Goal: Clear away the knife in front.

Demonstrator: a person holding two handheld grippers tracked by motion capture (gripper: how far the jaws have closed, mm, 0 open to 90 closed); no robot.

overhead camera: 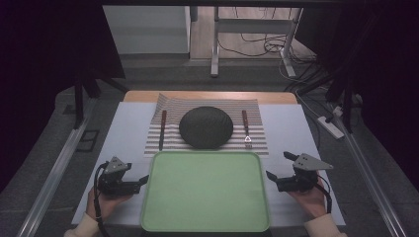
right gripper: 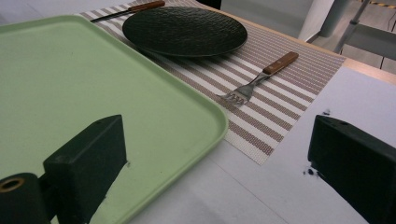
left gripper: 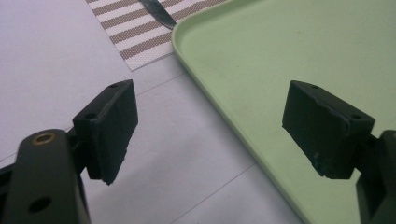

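Left tool [overhead camera: 143, 179] and right tool [overhead camera: 270, 176] flank the green tray [overhead camera: 205, 191], jaws apart, holding nothing; dark plate [overhead camera: 206, 127] sits beyond the tray.

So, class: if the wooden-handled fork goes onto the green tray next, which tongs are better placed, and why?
Probably the right tongs. The wooden-handled fork lies on the striped placemat, right of the dark round plate, on their side. The left tongs sit beyond the green tray. Both stand open.

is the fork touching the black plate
Apart. The right gripper view shows a band of bare striped placemat between the fork and the black plate; the high view agrees.
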